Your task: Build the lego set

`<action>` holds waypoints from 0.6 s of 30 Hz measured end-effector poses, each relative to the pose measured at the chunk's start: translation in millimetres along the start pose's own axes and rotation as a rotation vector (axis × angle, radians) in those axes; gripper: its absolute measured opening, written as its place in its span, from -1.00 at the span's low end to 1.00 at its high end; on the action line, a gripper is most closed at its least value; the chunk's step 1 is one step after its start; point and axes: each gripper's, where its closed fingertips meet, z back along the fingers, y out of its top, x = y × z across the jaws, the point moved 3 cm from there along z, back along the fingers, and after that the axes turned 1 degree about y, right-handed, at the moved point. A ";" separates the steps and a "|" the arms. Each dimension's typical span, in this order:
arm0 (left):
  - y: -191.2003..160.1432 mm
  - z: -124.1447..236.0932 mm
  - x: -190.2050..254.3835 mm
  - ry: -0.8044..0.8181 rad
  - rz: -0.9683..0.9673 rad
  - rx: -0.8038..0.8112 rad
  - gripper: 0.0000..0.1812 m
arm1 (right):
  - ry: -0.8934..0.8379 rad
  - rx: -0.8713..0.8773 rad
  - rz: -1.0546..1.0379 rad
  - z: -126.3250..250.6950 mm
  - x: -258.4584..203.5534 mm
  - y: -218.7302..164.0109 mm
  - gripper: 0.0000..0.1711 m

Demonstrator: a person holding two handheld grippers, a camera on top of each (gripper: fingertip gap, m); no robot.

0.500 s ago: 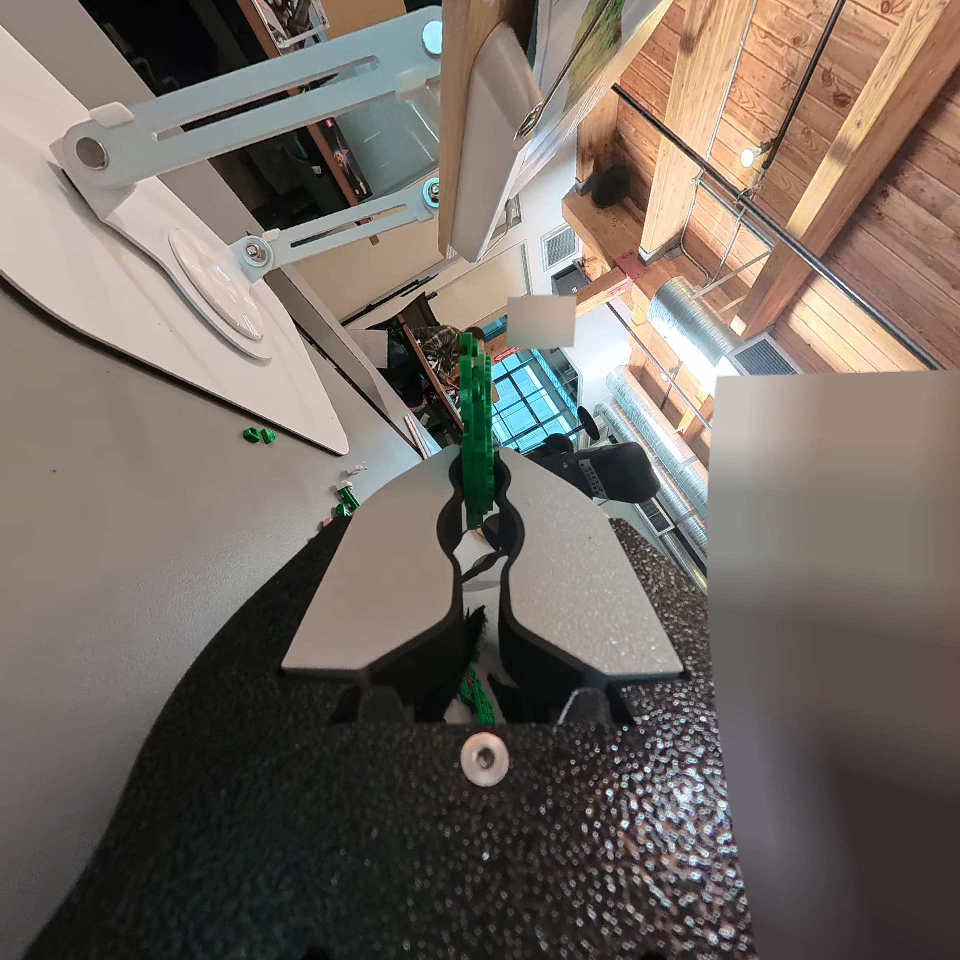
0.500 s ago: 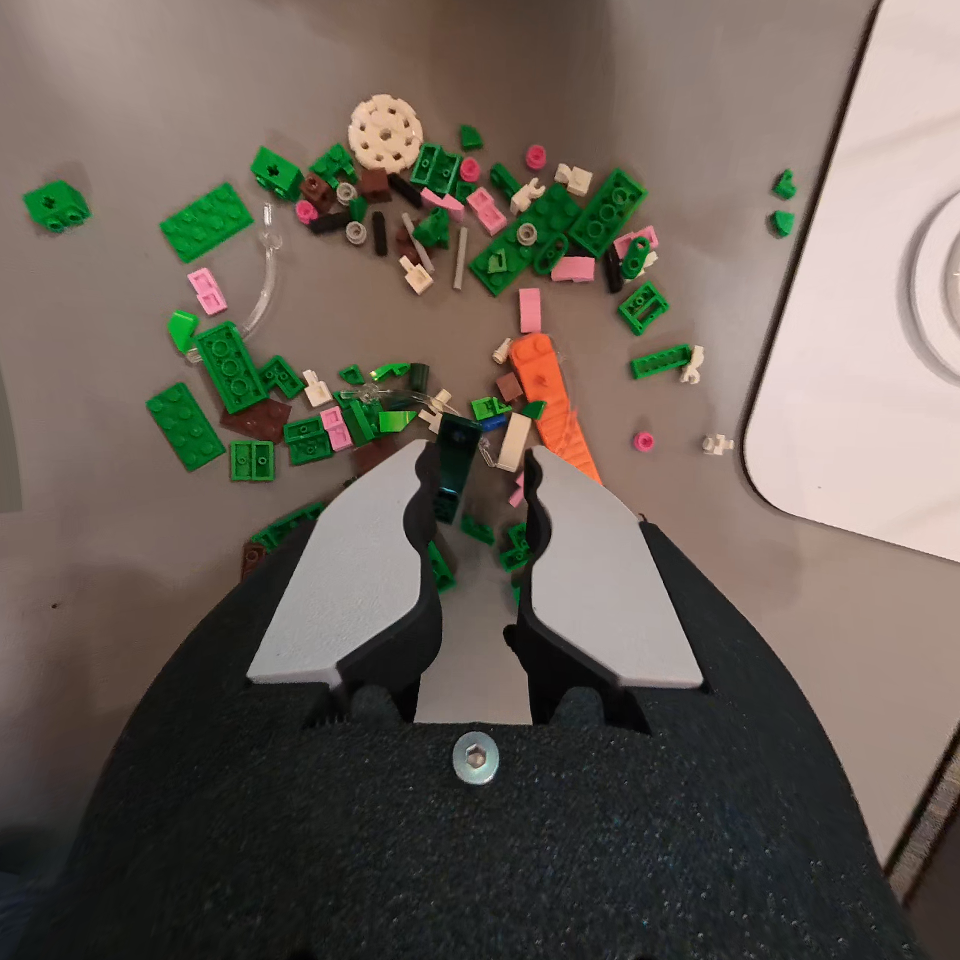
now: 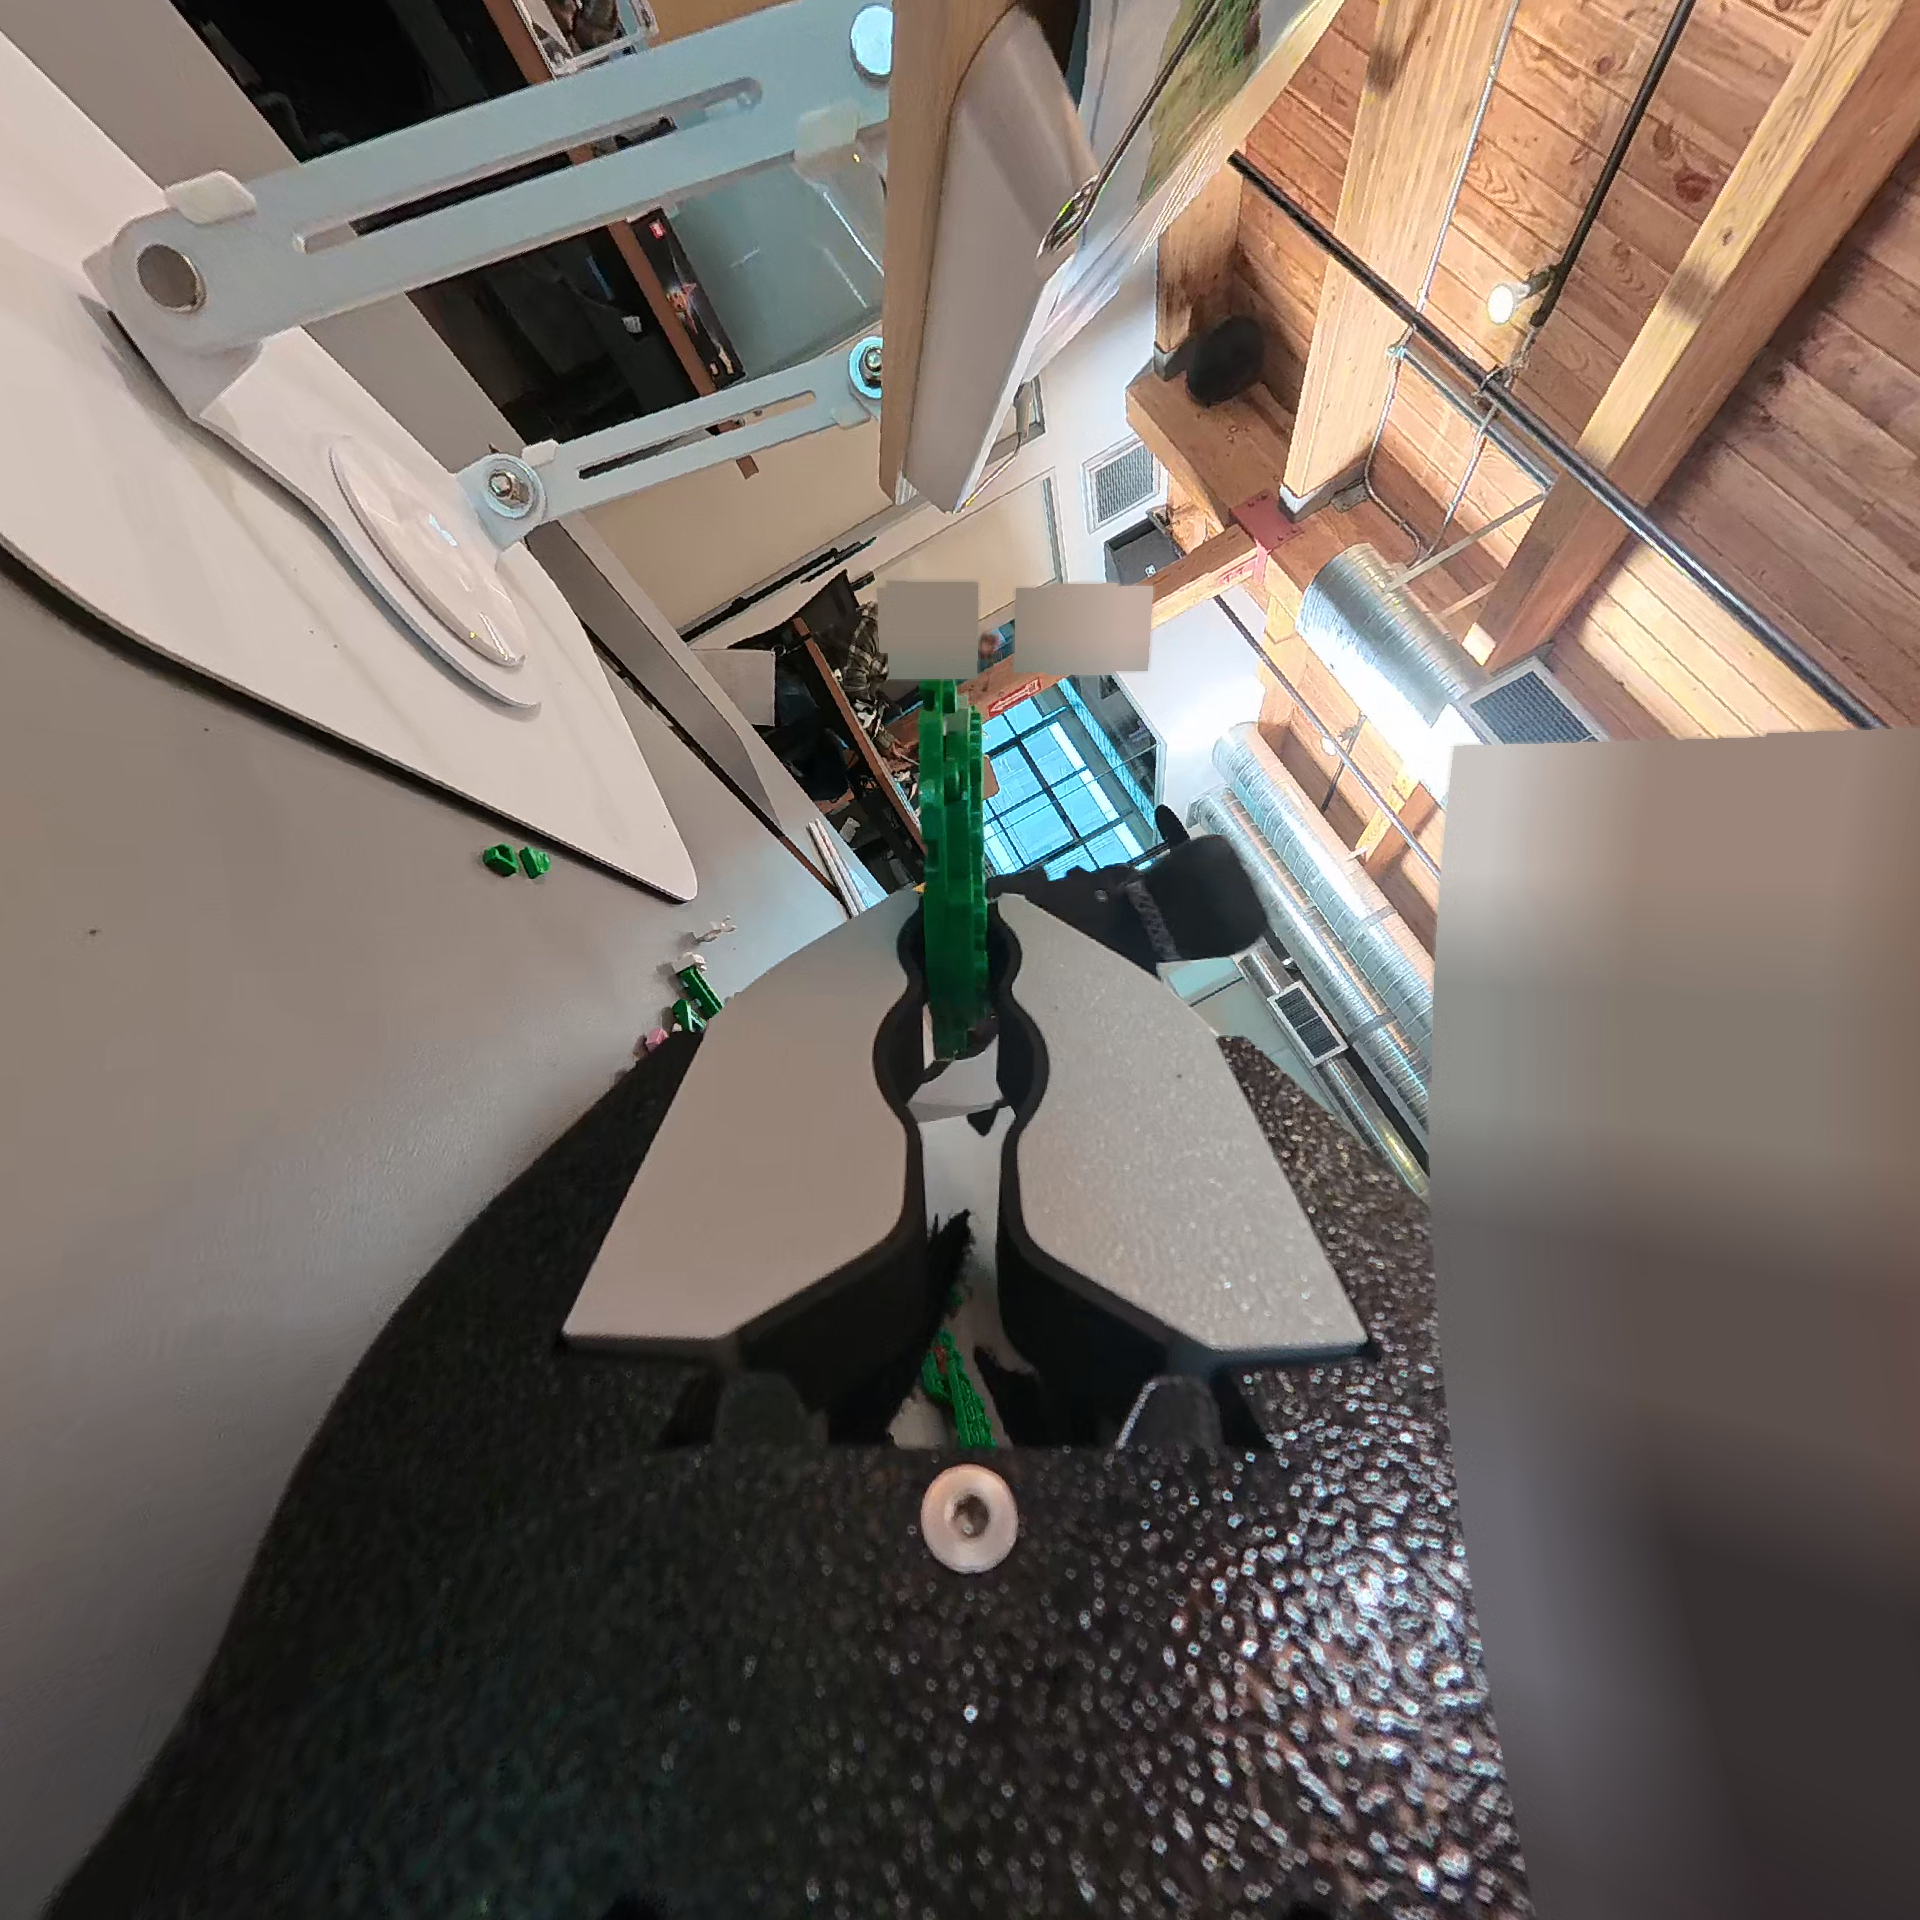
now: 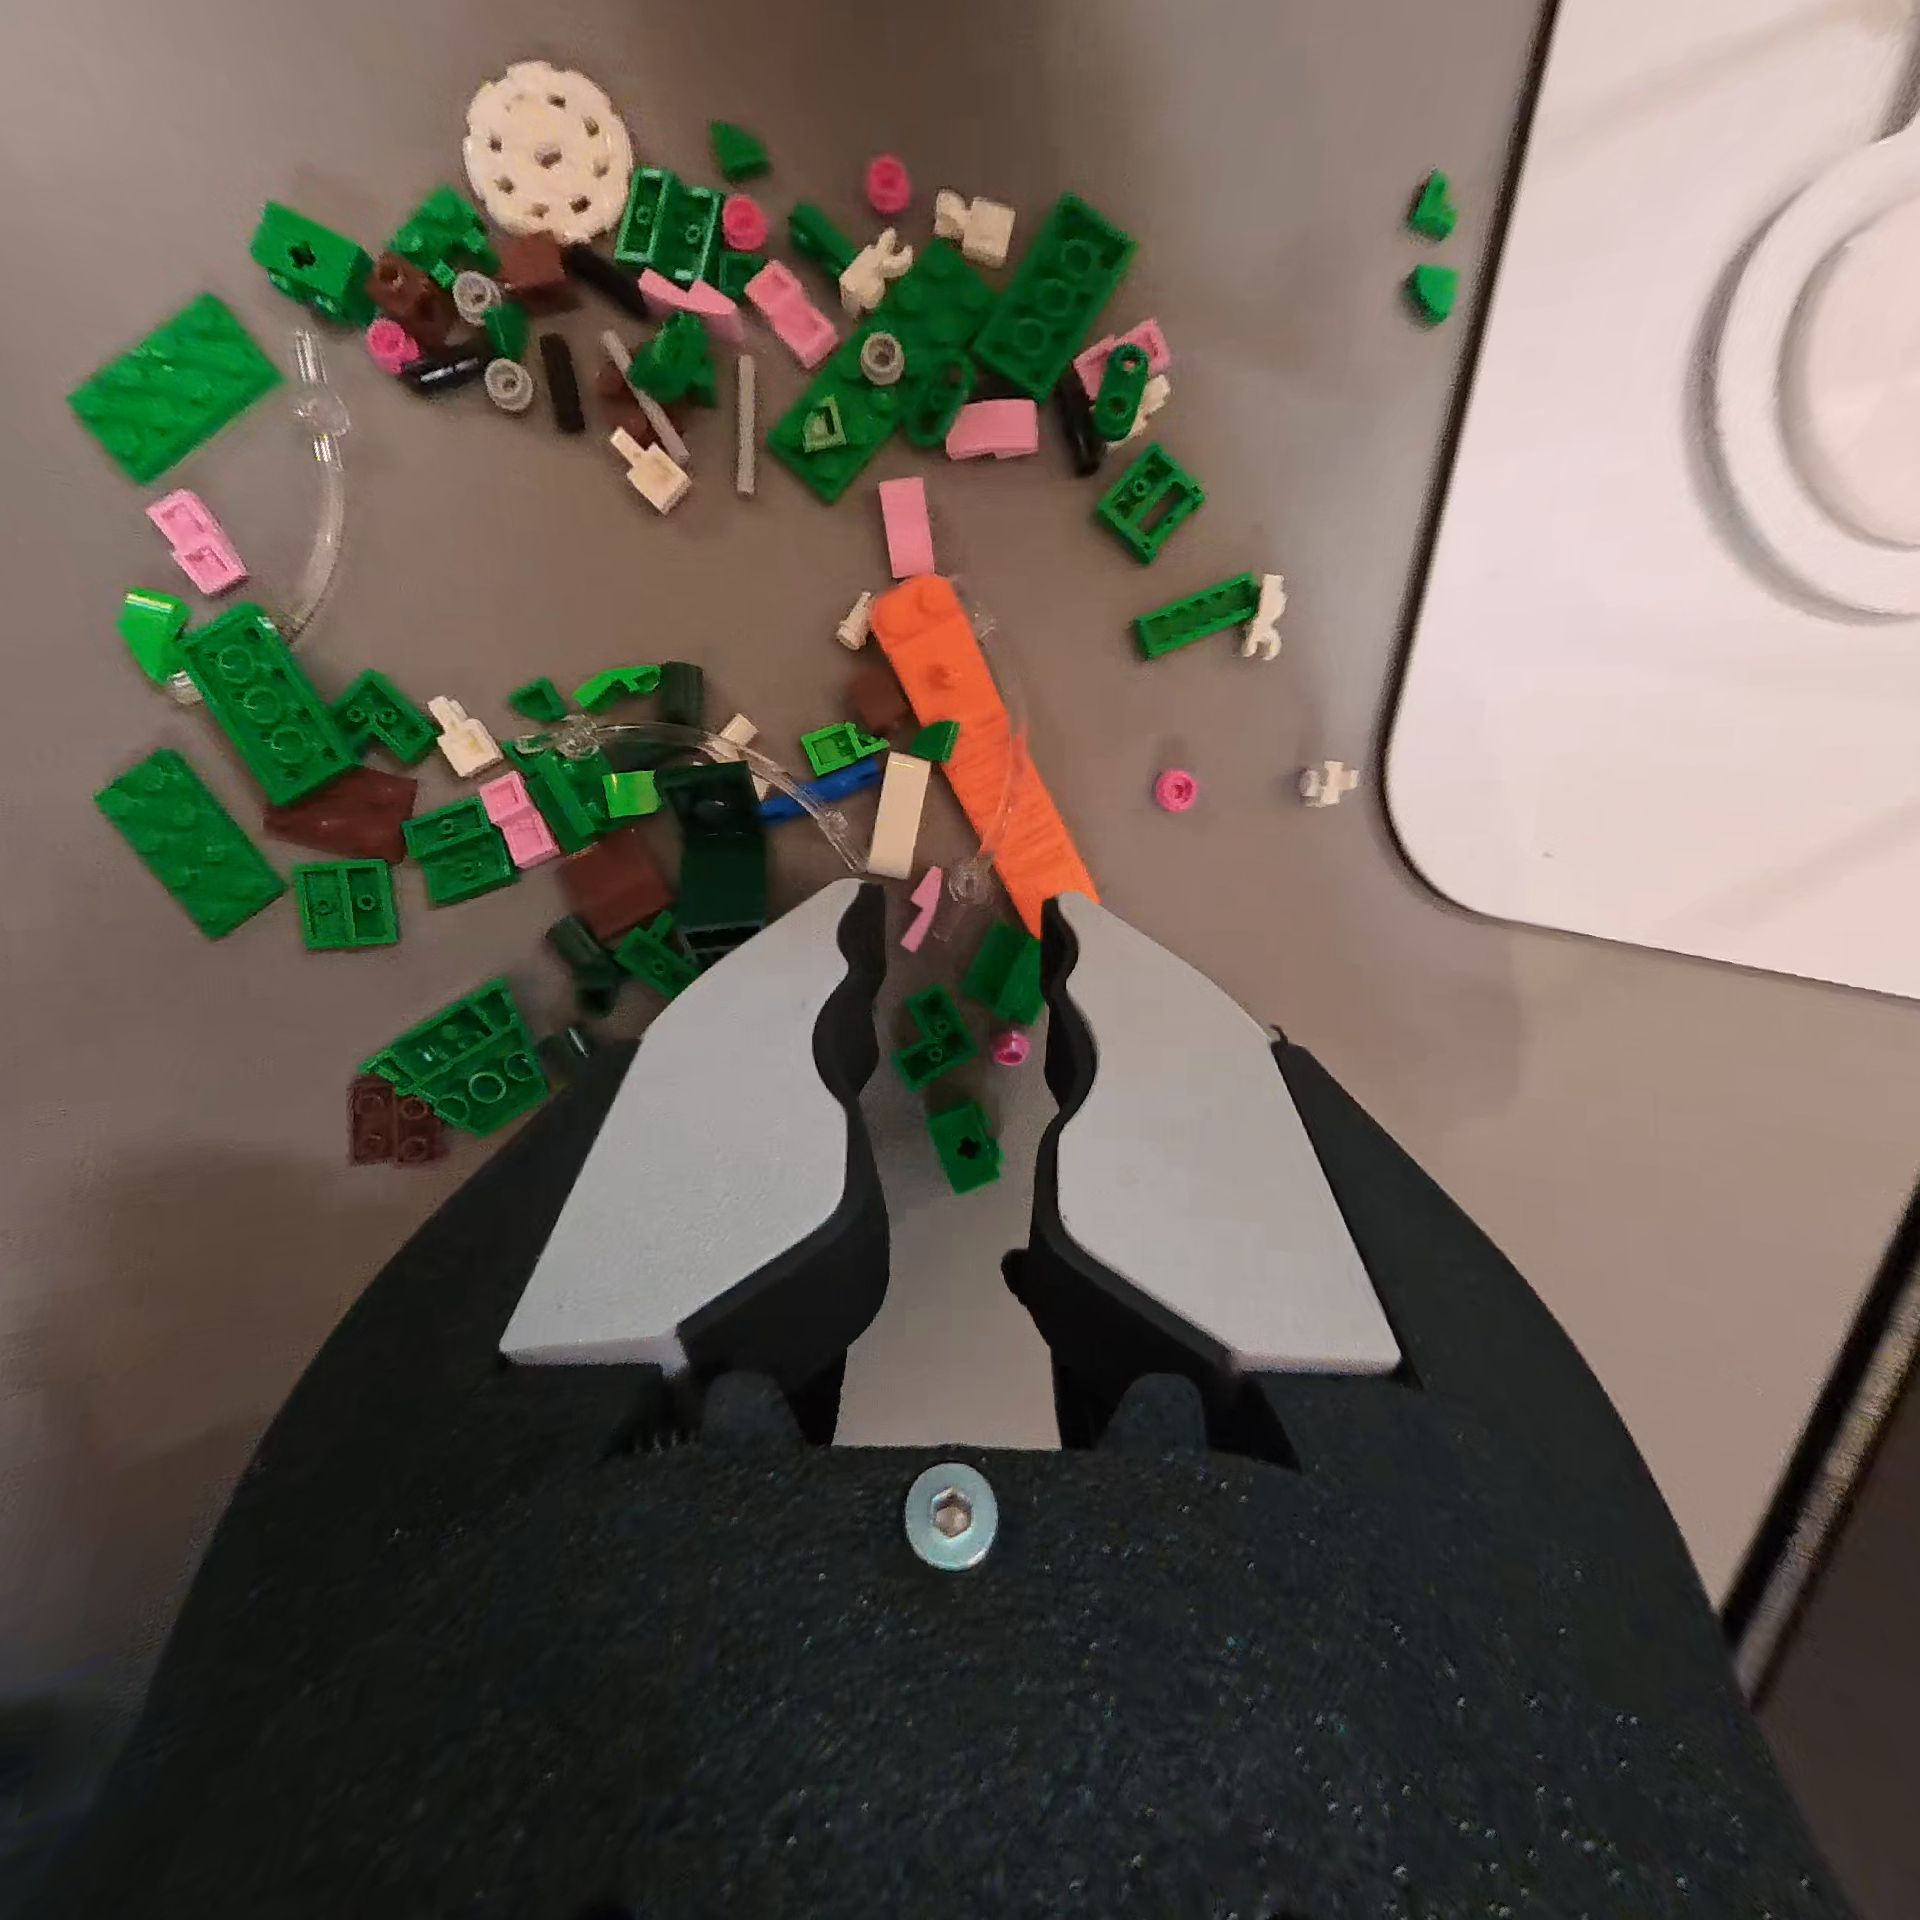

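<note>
My left gripper (image 3: 958, 940) is shut on a green lego plate assembly (image 3: 951, 831), seen edge-on and sticking out past the fingertips, held up off the grey table (image 3: 260, 1143). My right gripper (image 4: 956, 912) is open and empty, low over a scattered pile of loose lego pieces. A small green corner plate (image 4: 933, 1039) and a small green brick (image 4: 966, 1145) lie on the table between its fingers. A dark green piece (image 4: 717, 862) lies just left of the left fingertip. An orange brick separator (image 4: 966, 717) lies just ahead of the right fingertip.
A white round plate (image 4: 545, 156) lies at the far end of the pile. The white base of a stand (image 4: 1662, 520) lies to the right; its arms (image 3: 499, 229) rise in the left wrist view. Two small green pieces (image 3: 516, 860) lie beside that base. My right fingertips sit around 20 cm from my left ones. About 4 cm separates my right fingertips from the orange brick separator (image 4: 966, 717).
My right gripper has come lower and closer to the pile, staying open; the dark green piece now sits left of its fingertip. The left gripper still holds the green assembly and has tilted slightly.
</note>
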 end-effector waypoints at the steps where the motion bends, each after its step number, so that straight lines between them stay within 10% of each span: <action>1: 0.1 0.1 0.3 0.000 -0.001 0.000 -0.91 | 0.017 -0.010 -0.012 -3.2 0.1 -1.8 -0.67; 18: 3.6 2.9 0.3 0.009 -0.013 0.012 -0.91 | 0.120 0.000 0.054 -16.6 3.4 13.7 -0.71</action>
